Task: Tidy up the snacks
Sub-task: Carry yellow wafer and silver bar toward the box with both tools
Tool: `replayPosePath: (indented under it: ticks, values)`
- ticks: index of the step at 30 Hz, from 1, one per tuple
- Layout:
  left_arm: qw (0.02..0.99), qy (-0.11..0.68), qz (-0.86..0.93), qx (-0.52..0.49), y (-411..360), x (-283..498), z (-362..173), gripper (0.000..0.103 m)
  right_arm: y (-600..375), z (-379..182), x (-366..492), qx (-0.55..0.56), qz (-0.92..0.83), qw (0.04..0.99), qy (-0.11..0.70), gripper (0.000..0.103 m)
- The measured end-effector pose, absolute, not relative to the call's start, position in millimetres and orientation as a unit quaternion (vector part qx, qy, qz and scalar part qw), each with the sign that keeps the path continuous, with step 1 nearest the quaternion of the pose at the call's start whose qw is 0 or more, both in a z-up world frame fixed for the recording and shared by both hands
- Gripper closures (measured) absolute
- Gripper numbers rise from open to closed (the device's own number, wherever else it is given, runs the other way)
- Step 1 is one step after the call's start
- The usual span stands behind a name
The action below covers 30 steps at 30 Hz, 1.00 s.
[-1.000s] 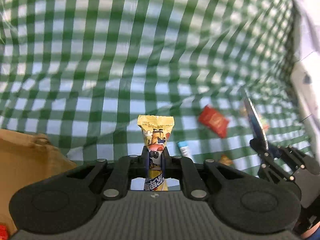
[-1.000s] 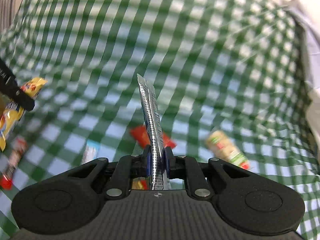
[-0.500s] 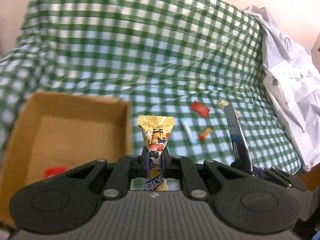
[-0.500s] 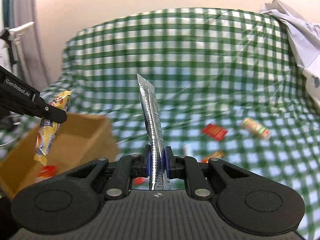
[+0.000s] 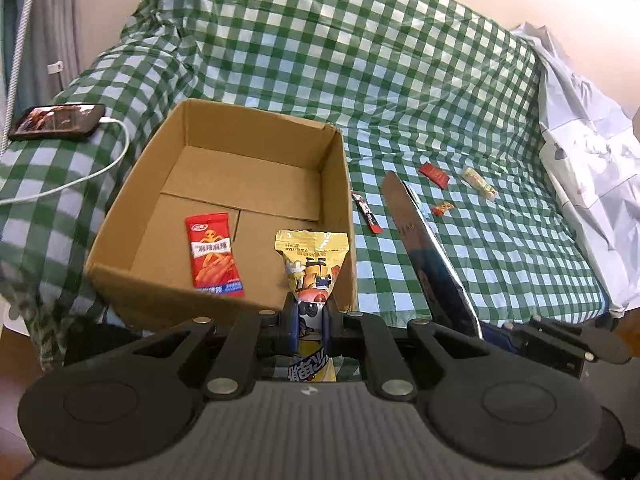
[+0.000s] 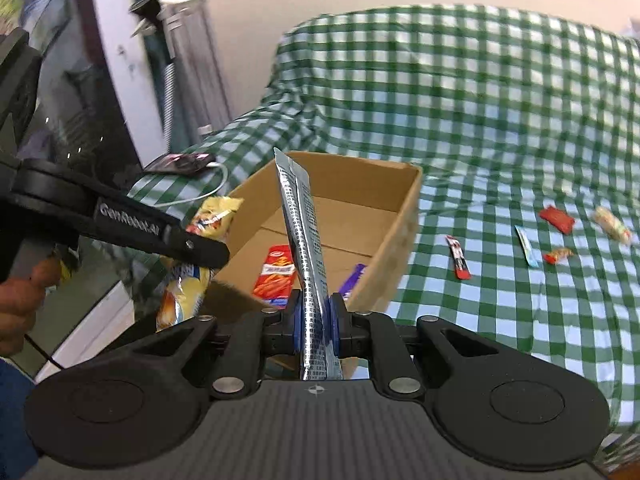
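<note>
Left tool (image 5: 311, 322): pinching yellow snack packet (image 5: 312, 264)
Right tool (image 6: 316, 320): pinching silver sachet (image 6: 304, 248)
Cardboard box (image 5: 120, 216): holds red packet (image 5: 214, 256)

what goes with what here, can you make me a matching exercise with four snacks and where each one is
1. yellow packet
2. silver packet
3. red packet
4. small red wrapper

a. lying inside the cardboard box
b. clamped in the right gripper
c. lying on the checked cloth
d. clamped in the left gripper

Pairs: 1-d, 2-b, 3-a, 4-c
</note>
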<state>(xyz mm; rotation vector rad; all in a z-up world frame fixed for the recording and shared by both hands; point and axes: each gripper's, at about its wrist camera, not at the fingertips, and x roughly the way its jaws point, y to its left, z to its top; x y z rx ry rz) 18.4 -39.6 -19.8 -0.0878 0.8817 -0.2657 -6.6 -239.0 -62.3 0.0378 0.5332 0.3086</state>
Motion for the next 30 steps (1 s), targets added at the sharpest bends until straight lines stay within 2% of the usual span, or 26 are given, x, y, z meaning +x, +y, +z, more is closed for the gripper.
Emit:
replayPosePath:
  ticks: [10, 30]
  values:
    - [0.906, 0.398, -0.130, -0.068, -14.7, -6.6, -11.6, 0.091, -212.6, -49.3, -32.3, -0.021, 0.142, 0.958, 0.249, 0.089]
    - [0.900, 0.409, -0.125, -0.079, -13.2, -5.8, -19.7, 0.091, -210.2, -57.8, -28.3, -0.030, 0.140, 0.953, 0.269, 0.089]
